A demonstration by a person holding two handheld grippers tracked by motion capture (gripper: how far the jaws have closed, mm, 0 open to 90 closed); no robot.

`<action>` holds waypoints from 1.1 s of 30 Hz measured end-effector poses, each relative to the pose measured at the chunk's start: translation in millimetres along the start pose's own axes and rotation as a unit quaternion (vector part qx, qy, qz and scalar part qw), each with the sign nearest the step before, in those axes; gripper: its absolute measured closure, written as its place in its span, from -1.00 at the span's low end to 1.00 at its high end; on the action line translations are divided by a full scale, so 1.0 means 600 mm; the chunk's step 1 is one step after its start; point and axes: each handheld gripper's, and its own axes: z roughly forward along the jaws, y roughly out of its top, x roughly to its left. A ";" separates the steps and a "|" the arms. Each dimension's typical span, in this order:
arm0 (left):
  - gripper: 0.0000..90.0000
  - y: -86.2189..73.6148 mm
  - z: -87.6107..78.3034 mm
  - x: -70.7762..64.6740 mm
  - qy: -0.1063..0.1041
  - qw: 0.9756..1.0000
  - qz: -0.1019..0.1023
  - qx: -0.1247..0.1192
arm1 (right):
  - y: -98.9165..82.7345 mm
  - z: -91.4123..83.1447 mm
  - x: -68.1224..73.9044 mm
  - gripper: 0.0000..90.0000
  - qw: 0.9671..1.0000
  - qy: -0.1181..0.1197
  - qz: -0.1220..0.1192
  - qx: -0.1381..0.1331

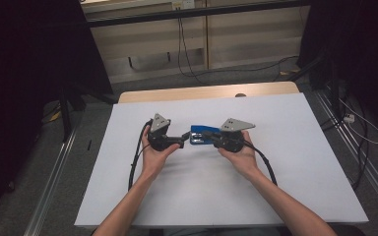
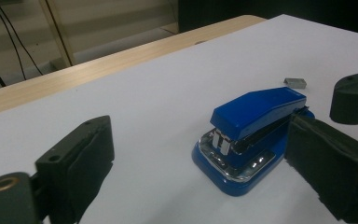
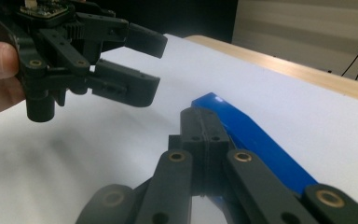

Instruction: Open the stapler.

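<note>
- While I watch from the high view, the blue stapler [image 1: 200, 135] lies at mid-frame on the white sheet [image 1: 295, 162], between my two grippers.
- My left gripper [image 1: 183, 140] sits just left of the stapler, jaws pointing right at it; my left hand [image 1: 155, 155] holds it from below.
- In the left gripper view its jaws stand wide apart, one at the lower left, one at the lower right. Nothing is gripped between them. The right-hand jaw overlaps the stapler's near end in the frame; whether it touches I cannot tell.
- The stapler [image 2: 249, 135] sits right of centre in that view, its chrome front facing the lower left, top arm raised a little off the base.
- A small grey staple block [image 2: 295, 82] lies on the sheet beyond the stapler, upper right, apart from it.
- My right gripper [image 1: 207, 133] comes in from the right; my right hand [image 1: 238, 152] holds it.
- In the right gripper view its jaws are pressed together at centre frame with no gap, nothing between them. The stapler [image 3: 256, 140] lies just behind and right of the closed tips.
- The left gripper [image 3: 142, 65] hangs open at the upper left of that view.
</note>
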 end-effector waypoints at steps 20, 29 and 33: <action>0.75 -0.010 0.006 0.002 -0.039 0.999 0.019 0.030 | -0.011 0.026 -0.003 1.00 1.000 -0.006 -0.004 0.021; 1.00 -0.014 0.015 -0.005 -0.053 0.997 0.005 0.051 | -0.016 0.033 -0.007 1.00 0.999 -0.002 -0.005 0.034; 1.00 -0.015 0.017 -0.002 -0.051 0.998 0.003 0.049 | -0.019 0.037 -0.009 1.00 0.999 -0.002 -0.007 0.044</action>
